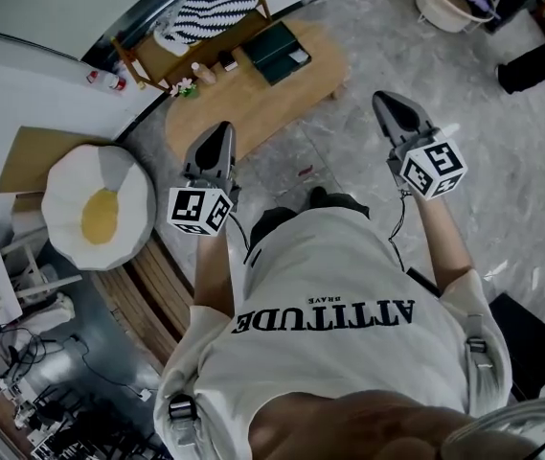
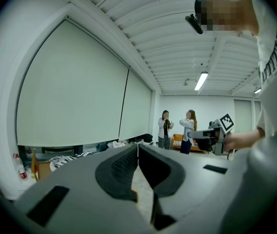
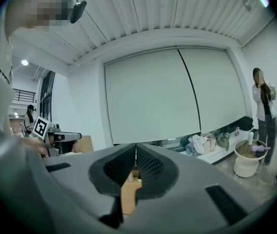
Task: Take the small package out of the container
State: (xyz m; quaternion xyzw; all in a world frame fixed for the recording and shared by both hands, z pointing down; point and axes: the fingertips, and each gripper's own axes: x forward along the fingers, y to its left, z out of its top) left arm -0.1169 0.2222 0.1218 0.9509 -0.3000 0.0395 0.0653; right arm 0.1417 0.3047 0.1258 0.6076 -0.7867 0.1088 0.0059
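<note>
A dark green container [image 1: 274,51] lies on a low wooden table [image 1: 253,103] ahead of me, and a small pale item [image 1: 299,57] shows at its right edge. My left gripper [image 1: 223,129] and right gripper [image 1: 383,98] are both held up in the air, well short of the table. In the left gripper view the left gripper [image 2: 138,148] has its jaws together with nothing between them. The right gripper [image 3: 136,148] is shut and empty too. Each gripper view shows the other gripper: the right gripper [image 2: 210,133] and the left gripper [image 3: 56,137].
A fried-egg cushion [image 1: 98,209] and flat cardboard [image 1: 33,151] lie at the left. A striped cloth [image 1: 210,3] lies on a wooden bench behind the table. A white basket [image 1: 444,6] stands at the far right. Two people [image 2: 177,129] stand across the room.
</note>
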